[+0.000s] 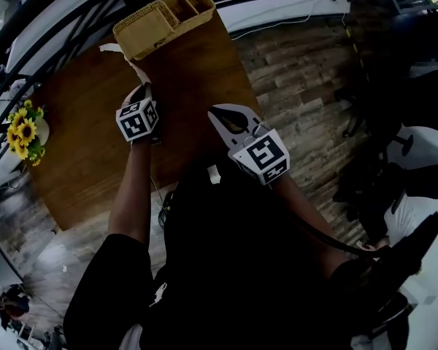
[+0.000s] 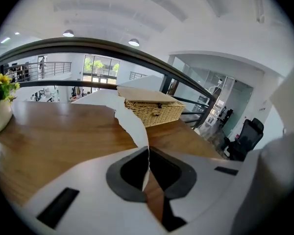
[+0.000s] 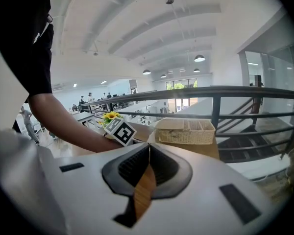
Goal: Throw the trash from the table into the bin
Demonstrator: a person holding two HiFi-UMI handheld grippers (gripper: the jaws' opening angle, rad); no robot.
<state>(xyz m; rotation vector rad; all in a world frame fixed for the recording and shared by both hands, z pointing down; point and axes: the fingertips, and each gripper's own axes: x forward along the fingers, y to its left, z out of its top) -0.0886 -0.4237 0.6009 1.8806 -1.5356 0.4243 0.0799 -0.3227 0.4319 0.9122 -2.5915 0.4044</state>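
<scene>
- Wooden table (image 1: 95, 166) fills most of the head view beside a dark railing. A wicker basket (image 1: 164, 20) sits at its far edge, and a vase of sunflowers (image 1: 25, 133) stands at the left side, well apart from the work.
- The left gripper (image 2: 148, 150) has its jaws clamped on a torn sheet of white paper (image 2: 132, 124). It pinches the near edge, so the rest rises ahead toward the basket.
- An edge pinch suits a thin flat sheet, which offers little else to grip.
- The right gripper (image 3: 148, 153) has its jaws pressed together with nothing between them. It hangs back over the table's near side, probably to stay clear.
- The basket is the only container in view and is probably the bin. The paper's far tip is near its front wall, not yet inside.
</scene>
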